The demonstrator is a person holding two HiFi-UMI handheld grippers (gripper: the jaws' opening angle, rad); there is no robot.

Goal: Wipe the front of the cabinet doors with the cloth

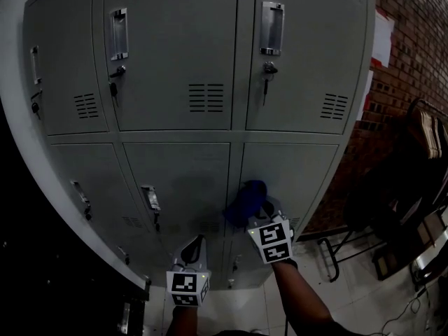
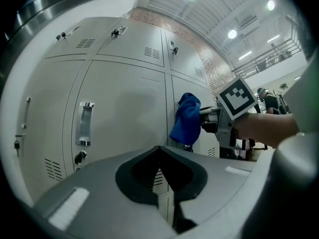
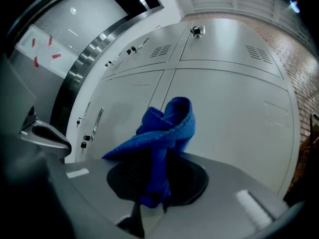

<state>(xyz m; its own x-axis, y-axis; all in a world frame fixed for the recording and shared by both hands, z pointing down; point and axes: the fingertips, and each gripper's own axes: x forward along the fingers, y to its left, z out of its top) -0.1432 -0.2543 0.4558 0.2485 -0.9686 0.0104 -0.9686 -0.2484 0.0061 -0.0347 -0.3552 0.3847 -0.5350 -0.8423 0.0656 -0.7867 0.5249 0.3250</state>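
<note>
Clamped in the shut right gripper (image 1: 261, 211), the bunched blue cloth (image 3: 167, 126) is held at the lower right cabinet door (image 1: 297, 170) and should be pressed flat for overlapping strokes, the closed, empty left gripper (image 2: 159, 156) held clear.

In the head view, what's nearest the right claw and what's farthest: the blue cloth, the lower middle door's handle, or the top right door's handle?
From the right claw:
1. blue cloth, gripped in it.
2. lower middle door's handle, to its left.
3. top right door's handle, far above.
</note>
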